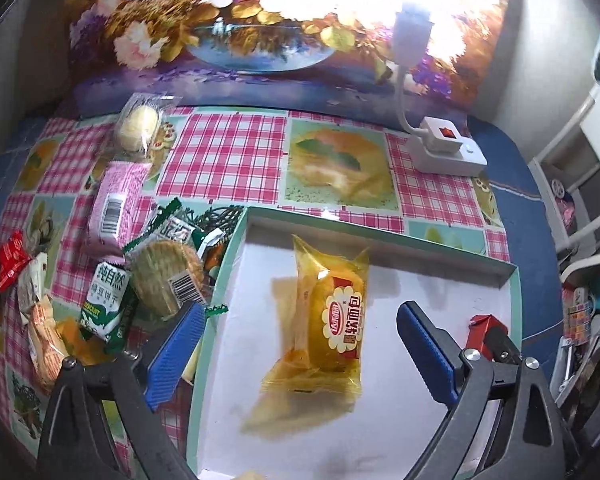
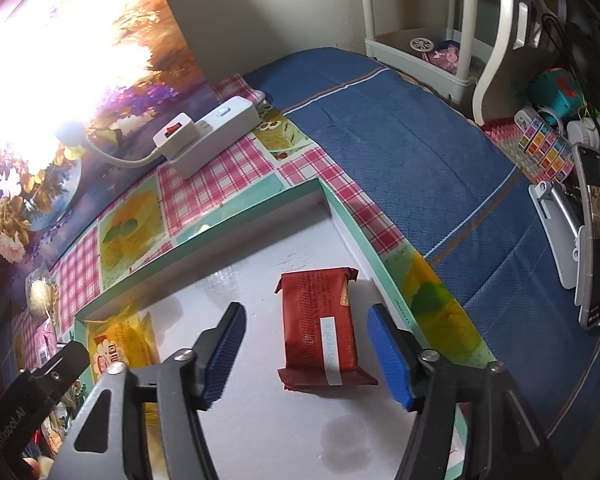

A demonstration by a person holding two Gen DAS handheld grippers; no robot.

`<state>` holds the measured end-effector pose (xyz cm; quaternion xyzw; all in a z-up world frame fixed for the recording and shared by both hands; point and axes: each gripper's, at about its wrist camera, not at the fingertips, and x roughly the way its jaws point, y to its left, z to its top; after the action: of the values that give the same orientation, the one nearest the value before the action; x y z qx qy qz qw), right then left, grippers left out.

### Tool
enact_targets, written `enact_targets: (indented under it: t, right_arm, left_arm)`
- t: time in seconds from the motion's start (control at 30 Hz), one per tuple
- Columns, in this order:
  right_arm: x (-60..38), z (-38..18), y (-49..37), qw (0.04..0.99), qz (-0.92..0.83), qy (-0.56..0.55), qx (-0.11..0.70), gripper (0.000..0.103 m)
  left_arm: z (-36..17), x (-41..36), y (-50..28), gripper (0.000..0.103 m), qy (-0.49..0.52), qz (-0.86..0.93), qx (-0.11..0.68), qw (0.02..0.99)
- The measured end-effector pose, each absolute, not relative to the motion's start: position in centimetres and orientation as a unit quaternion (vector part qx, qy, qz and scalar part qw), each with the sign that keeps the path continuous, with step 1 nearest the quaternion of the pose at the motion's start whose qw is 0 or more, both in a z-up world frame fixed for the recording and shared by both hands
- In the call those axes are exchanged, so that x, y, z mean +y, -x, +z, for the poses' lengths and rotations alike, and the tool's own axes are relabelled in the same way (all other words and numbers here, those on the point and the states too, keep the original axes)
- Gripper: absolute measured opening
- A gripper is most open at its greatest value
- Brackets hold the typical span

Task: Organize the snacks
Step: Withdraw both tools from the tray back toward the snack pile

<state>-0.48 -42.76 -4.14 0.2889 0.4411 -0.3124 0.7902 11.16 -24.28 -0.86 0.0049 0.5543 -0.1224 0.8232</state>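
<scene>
A shallow white tray (image 1: pixel 420 280) with a teal rim lies on the checked tablecloth. In the left wrist view a yellow bread packet (image 1: pixel 332 320) is over the tray floor between the blue pads of my left gripper (image 1: pixel 302 308), which is open and clear of it on both sides. In the right wrist view a red snack packet (image 2: pixel 320 324) lies flat on the tray (image 2: pixel 260 264) near its right rim. My right gripper (image 2: pixel 306 309) is open around it, with neither pad touching. The yellow packet (image 2: pixel 120 344) shows at the tray's left end.
Loose snacks are piled left of the tray: a green biscuit packet (image 1: pixel 108 304), a round cracker (image 1: pixel 168 276), a pink packet (image 1: pixel 116 200), a clear-wrapped cake (image 1: pixel 140 124). A white power strip (image 1: pixel 448 148) sits behind the tray. Right of it, blue cloth (image 2: pixel 420 152) and a phone on a stand (image 2: pixel 596 236).
</scene>
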Motion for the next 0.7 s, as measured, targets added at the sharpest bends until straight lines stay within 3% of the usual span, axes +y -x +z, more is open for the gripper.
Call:
enact_targets:
  t: [0.27,0.7]
  right_arm:
    - [-41.8,-3.5,0.0,0.809,-0.299,-0.264,0.431,0.102]
    - [-40.0,-3.0,-0.9,0.824,-0.252,-0.264,0.434,0.103]
  left_arm:
    - [-0.6,-22.0,-11.6,0.098,0.034,-0.125,0.550,0.825]
    - [1.1,-17.1,-12.2,0.098,0.081,-0.090,0.529,0.840]
